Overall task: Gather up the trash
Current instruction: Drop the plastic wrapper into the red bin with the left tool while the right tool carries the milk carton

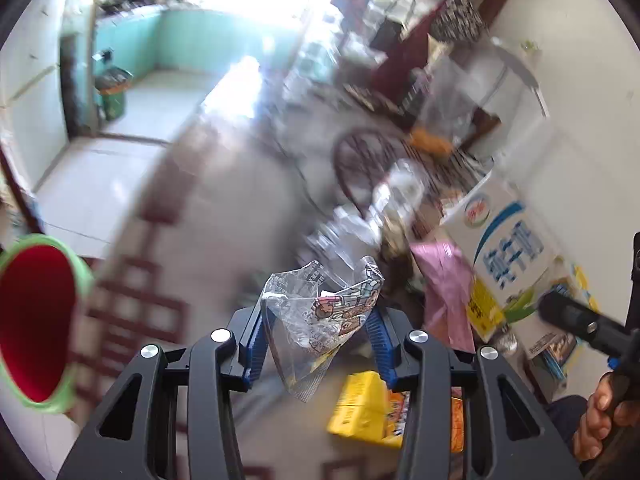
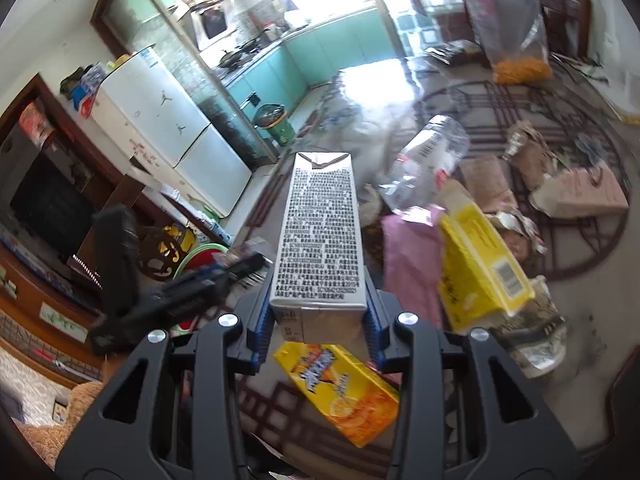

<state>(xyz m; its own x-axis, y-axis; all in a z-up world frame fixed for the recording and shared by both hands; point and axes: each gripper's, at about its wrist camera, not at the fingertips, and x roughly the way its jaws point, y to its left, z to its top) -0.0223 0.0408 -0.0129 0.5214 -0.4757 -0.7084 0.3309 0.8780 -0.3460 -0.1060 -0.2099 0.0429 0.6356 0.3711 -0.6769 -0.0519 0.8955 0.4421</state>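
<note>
Now we keep the left hand-held gripper [image 1: 318, 320] pinching the clear wrapper [image 1: 320, 312], the right hand-held gripper [image 2: 318, 312] clamping the carton [image 2: 318, 232], and carry both to the red bin [image 1: 36, 324]

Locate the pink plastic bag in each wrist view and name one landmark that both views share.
Left wrist view: the pink plastic bag lies right of centre, beside the white and blue carton box.
Right wrist view: the pink plastic bag lies just right of centre, left of a yellow box.
Shared landmark: the clear bag with orange contents, upper right in both.
</note>
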